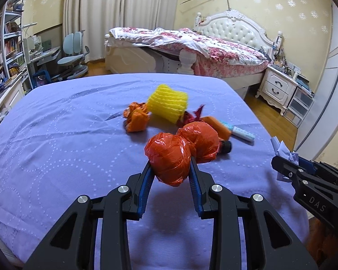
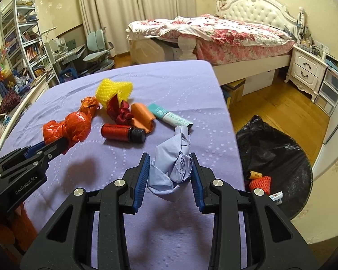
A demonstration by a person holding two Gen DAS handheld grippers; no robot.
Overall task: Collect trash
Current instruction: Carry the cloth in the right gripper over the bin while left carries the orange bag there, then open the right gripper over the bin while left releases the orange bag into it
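Note:
My left gripper [image 1: 170, 164] is shut on an orange-red plastic wad [image 1: 167, 157], held just above the lilac tablecloth [image 1: 56, 135]. A similar lump [image 1: 199, 141] sits right behind it; I cannot tell whether the two are joined. My right gripper [image 2: 169, 166] is shut on a crumpled pale blue paper wad [image 2: 173, 164], lifted off the cloth. Still on the table are a yellow foam net [image 2: 113, 90], crumpled orange paper [image 2: 89, 104], a dark red wrapper [image 2: 119, 110], an orange sleeve [image 2: 143, 114], a red bottle with a black cap [image 2: 121, 132] and a teal-white tube [image 2: 171, 115].
An open black trash bag [image 2: 270, 148] stands on the wooden floor right of the table, with an orange net [image 2: 260, 182] and small items inside. Beyond are a bed [image 2: 214, 33], a white nightstand [image 2: 306, 67], a desk chair [image 2: 97, 49] and bookshelves [image 2: 22, 38].

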